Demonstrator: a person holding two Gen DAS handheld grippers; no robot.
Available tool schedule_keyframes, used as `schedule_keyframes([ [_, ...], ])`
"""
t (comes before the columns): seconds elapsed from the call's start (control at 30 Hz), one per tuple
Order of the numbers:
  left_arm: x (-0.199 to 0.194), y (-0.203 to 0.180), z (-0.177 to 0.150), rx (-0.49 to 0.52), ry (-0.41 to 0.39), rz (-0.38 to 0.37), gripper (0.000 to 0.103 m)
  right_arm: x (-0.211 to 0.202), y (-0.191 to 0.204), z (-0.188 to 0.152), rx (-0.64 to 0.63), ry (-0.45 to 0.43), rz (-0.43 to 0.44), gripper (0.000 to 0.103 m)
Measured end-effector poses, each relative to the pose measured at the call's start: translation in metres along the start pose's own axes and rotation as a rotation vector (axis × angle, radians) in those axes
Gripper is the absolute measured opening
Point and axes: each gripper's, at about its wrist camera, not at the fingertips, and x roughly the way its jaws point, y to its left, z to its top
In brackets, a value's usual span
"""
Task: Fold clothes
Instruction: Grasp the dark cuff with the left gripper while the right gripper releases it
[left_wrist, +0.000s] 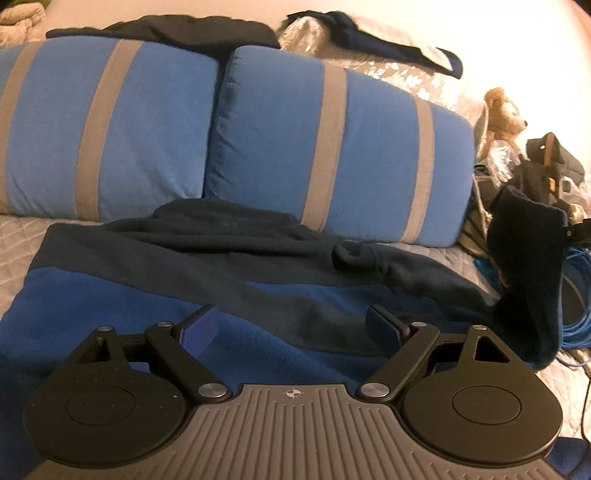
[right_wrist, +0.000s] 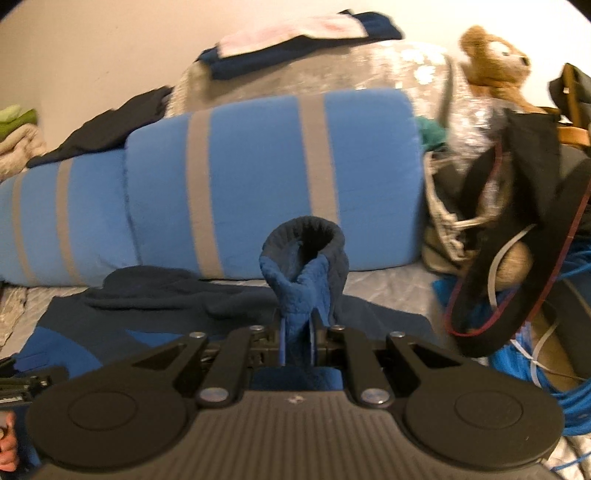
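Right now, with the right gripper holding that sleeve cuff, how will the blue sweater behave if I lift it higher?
Probably floppy: the sleeve droops from the right gripper. The sweater lies rumpled, so it should trail and sag. Its fleecy surface likely won't slip.

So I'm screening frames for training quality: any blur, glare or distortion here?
Left wrist view: sharp gripper, blown-out wall at upper right, fisheye-bent pillows. Right wrist view: motion-blurred teddy bear and strap; sleeve cuff fairly crisp.

Right gripper (right_wrist: 297, 338) clamps sweater cuff (right_wrist: 304, 258) above bed (right_wrist: 388, 291)
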Motion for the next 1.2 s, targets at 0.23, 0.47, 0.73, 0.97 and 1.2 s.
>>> schedule_keyframes([
  [0.23, 0.006, 0.012, 0.000, -0.095, 0.068, -0.064, 0.087, 0.026, 0.045, -0.009, -0.030, 0.047, 0.064, 0.011],
  [0.47, 0.008, 0.019, 0.001, -0.158, 0.087, -0.126, 0.087, 0.049, 0.076, -0.019, -0.046, 0.099, 0.080, 0.011],
  [0.73, 0.011, 0.028, 0.002, -0.260, 0.099, -0.179, 0.087, 0.060, 0.114, -0.028, -0.103, 0.120, 0.127, 0.011],
  [0.97, 0.016, 0.055, 0.000, -0.497, 0.117, -0.284, 0.087, 0.055, 0.154, -0.032, -0.189, 0.105, 0.199, 0.011],
  [1.2, 0.026, 0.073, -0.006, -0.670, 0.164, -0.404, 0.087, 0.057, 0.184, -0.059, -0.332, 0.124, 0.230, 0.011],
])
